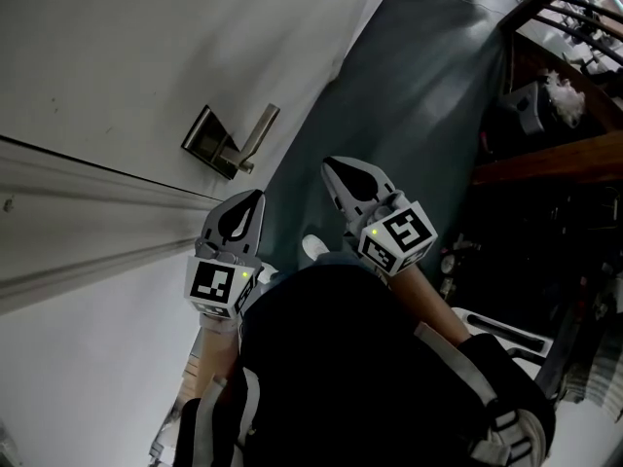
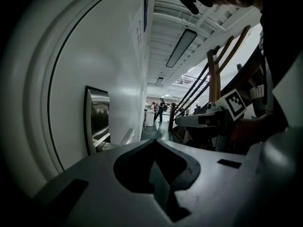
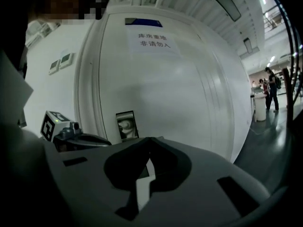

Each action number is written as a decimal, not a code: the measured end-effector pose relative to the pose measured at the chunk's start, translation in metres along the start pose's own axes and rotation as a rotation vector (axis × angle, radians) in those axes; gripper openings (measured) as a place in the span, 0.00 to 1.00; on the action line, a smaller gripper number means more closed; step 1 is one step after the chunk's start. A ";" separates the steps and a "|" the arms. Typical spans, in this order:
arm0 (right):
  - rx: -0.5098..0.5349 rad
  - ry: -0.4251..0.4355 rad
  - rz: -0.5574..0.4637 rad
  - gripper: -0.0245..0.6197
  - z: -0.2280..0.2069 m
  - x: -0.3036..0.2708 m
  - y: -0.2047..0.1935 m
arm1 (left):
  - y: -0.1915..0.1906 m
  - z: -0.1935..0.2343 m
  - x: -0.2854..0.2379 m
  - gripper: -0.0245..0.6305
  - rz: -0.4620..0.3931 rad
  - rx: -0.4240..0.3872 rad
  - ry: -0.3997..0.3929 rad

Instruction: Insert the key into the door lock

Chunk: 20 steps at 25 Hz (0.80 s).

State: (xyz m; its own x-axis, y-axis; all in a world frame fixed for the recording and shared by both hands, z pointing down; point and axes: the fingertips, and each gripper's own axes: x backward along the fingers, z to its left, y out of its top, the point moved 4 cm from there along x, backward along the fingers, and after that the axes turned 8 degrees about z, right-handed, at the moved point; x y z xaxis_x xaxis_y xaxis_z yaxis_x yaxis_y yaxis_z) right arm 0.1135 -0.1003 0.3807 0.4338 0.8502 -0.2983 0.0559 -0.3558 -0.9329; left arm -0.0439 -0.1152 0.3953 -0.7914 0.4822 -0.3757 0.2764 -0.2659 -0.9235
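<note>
The white door (image 1: 117, 56) carries a metal lock plate (image 1: 210, 140) with a lever handle (image 1: 261, 127). No key shows in any view. My left gripper (image 1: 256, 196) hangs just below the plate with its jaws together and nothing seen between them. My right gripper (image 1: 328, 162) is to the right of the handle, over the floor, also shut and empty as far as I can see. In the left gripper view the left gripper (image 2: 154, 141) points past the lock plate (image 2: 97, 119) on its left. From the right gripper (image 3: 150, 139), the lock plate (image 3: 127, 125) lies ahead, slightly to the left.
A dark floor (image 1: 419, 95) runs beside the door. Wooden shelving (image 1: 555, 154) full of clutter stands at the right. A paper sign (image 3: 152, 40) hangs on the door above the lock. People (image 3: 271, 86) stand far down the hall.
</note>
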 end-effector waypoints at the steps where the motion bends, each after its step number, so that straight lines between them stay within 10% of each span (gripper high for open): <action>1: 0.023 -0.007 -0.002 0.06 0.002 0.003 0.004 | 0.002 0.000 0.000 0.05 -0.004 -0.004 0.000; 20: 0.285 -0.094 -0.007 0.06 0.031 0.023 0.027 | 0.031 0.000 0.019 0.05 -0.066 -0.061 0.020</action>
State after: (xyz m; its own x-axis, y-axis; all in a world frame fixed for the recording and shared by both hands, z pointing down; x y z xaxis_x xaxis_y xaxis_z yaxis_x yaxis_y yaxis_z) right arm 0.0970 -0.0787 0.3424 0.3487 0.8891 -0.2963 -0.2017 -0.2376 -0.9502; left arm -0.0503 -0.1142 0.3596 -0.7982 0.5138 -0.3144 0.2569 -0.1817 -0.9492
